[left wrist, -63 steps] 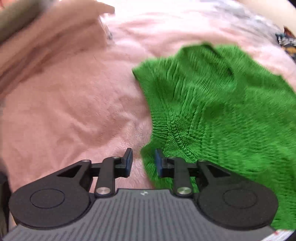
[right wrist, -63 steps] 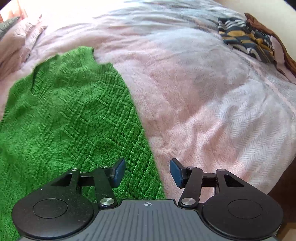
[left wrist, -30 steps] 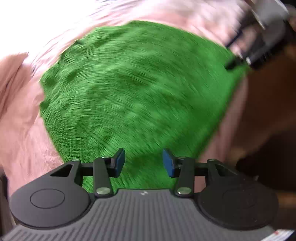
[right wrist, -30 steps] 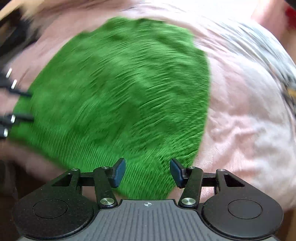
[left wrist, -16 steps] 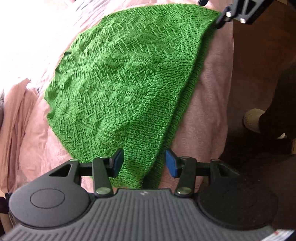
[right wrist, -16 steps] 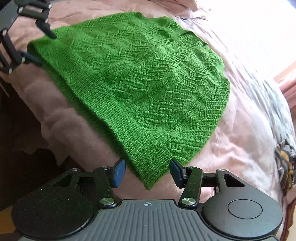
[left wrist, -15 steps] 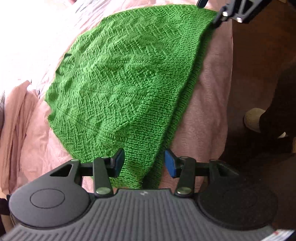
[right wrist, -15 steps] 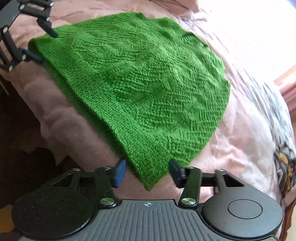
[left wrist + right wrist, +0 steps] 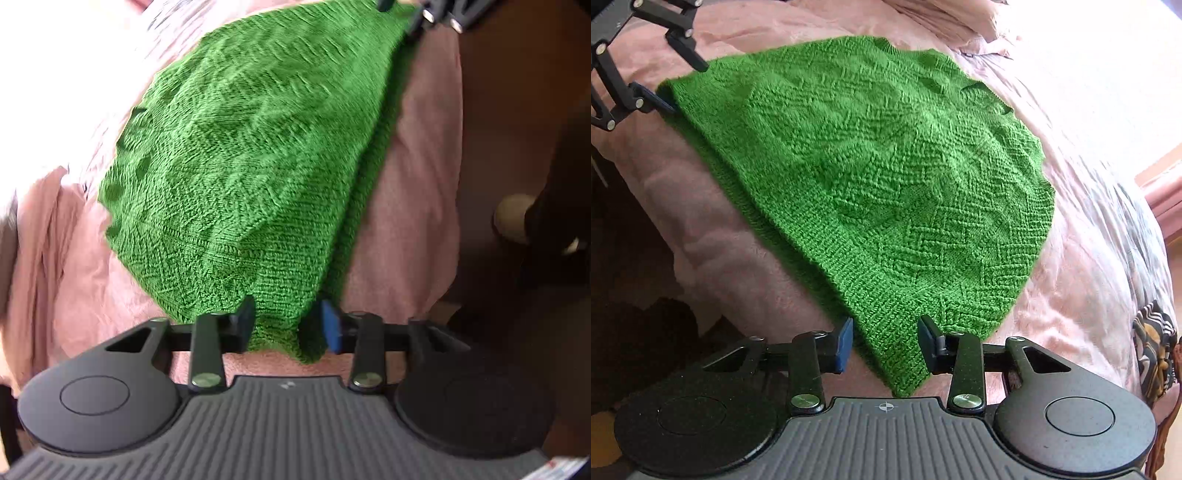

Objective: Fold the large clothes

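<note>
At the bed's near edge, our left gripper and right gripper swung down, jaws closing around the green sweater's hem corners but not yet clamped, ready to fold.

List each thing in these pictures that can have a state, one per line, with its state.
Green sweater: lying flat on the bed, hem at the near edge.
Pink blanket: spread over the bed, rumpled.
Left gripper: jaws closing around one hem corner.
Right gripper: jaws closing around the other hem corner.
</note>
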Motion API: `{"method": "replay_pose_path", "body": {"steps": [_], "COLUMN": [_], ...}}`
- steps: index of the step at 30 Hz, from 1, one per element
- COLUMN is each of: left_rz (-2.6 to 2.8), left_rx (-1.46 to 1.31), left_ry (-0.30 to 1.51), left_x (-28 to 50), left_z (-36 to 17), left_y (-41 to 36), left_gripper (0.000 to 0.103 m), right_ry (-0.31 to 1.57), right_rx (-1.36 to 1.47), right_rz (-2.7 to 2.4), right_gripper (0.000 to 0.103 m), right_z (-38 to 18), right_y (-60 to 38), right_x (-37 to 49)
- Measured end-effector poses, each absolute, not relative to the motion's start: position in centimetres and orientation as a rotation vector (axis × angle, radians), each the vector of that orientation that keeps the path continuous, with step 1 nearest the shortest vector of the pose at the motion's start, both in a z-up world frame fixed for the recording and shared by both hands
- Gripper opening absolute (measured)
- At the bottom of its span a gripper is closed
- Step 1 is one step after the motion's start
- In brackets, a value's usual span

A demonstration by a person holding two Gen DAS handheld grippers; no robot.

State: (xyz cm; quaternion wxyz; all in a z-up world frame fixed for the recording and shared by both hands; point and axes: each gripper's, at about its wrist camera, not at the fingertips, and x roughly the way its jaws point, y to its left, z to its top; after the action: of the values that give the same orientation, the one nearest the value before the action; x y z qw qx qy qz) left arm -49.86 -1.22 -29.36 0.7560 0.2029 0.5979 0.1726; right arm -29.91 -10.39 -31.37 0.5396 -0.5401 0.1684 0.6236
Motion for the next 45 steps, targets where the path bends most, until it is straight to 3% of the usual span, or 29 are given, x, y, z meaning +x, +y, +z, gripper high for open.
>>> {"method": "replay_pose_path", "body": {"steps": [2,8,12,14,16,17,18,23,27,30,36,40,45], "left_rz": [0.391,0.507,0.397,0.413,0.455,0.462,0.438,0.425,0.6,0.693,0.788,0.842,0.967], "left_rx": [0.458,0.474,0.529,0.538,0.418,0.332,0.225,-0.041,-0.15,-0.216,-0.421,-0.512,-0.688], "left_ry": [1.275,1.216,1.333,1.352,1.361,1.368,1.372,1.252,1.084,1.128,1.266,1.342,1.22], "left_x": [-50.1,-52.8,-53.6,-52.9,-52.2,-52.1,-52.1,-51.8,-48.6,-46.0,-49.9,-50.9,-49.8], "left_z": [-29.1,-26.8,-31.0,-31.7,-30.7,-29.9,-28.7,-23.3,-23.4,-26.5,-29.5,-27.5,-21.1], "left_y": [-1.2,-1.4,-3.5,-3.4,-2.0,-1.0,0.0,3.0,5.8,7.3,5.0,4.2,4.6], "left_gripper": [0.004,0.002,0.001,0.002,0.006,0.008,0.012,0.021,0.03,0.031,0.031,0.031,0.034], "right_ry": [0.392,0.319,0.376,0.452,0.566,0.613,0.659,0.892,0.988,1.116,1.138,1.228,1.211], "right_rx": [-1.254,-1.232,-1.428,-1.375,-1.308,-1.268,-1.206,-0.829,-0.697,-0.719,-0.966,-0.996,-0.86], "right_rz": [1.498,1.601,1.576,1.582,1.613,1.626,1.639,1.521,1.332,1.201,1.249,1.234,1.285], "right_gripper": [0.0,0.0,0.0,0.0,0.014,0.038,0.05,0.05,0.05,0.05,0.05,0.051,0.051], "right_z": [-30.9,-28.6,-32.1,-31.2,-29.8,-29.0,-28.0,-25.9,-28.5,-31.7,-32.0,-30.3,-22.9], "right_y": [-10.3,-11.7,-12.0,-11.1,-10.2,-9.8,-9.5,-6.1,-2.9,-2.1,-5.5,-5.7,-4.5], "right_x": [-29.8,-30.4,-30.2,-29.4,-28.4,-27.9,-27.4,-23.7,-21.9,-21.6,-24.1,-22.8,-20.2]}}
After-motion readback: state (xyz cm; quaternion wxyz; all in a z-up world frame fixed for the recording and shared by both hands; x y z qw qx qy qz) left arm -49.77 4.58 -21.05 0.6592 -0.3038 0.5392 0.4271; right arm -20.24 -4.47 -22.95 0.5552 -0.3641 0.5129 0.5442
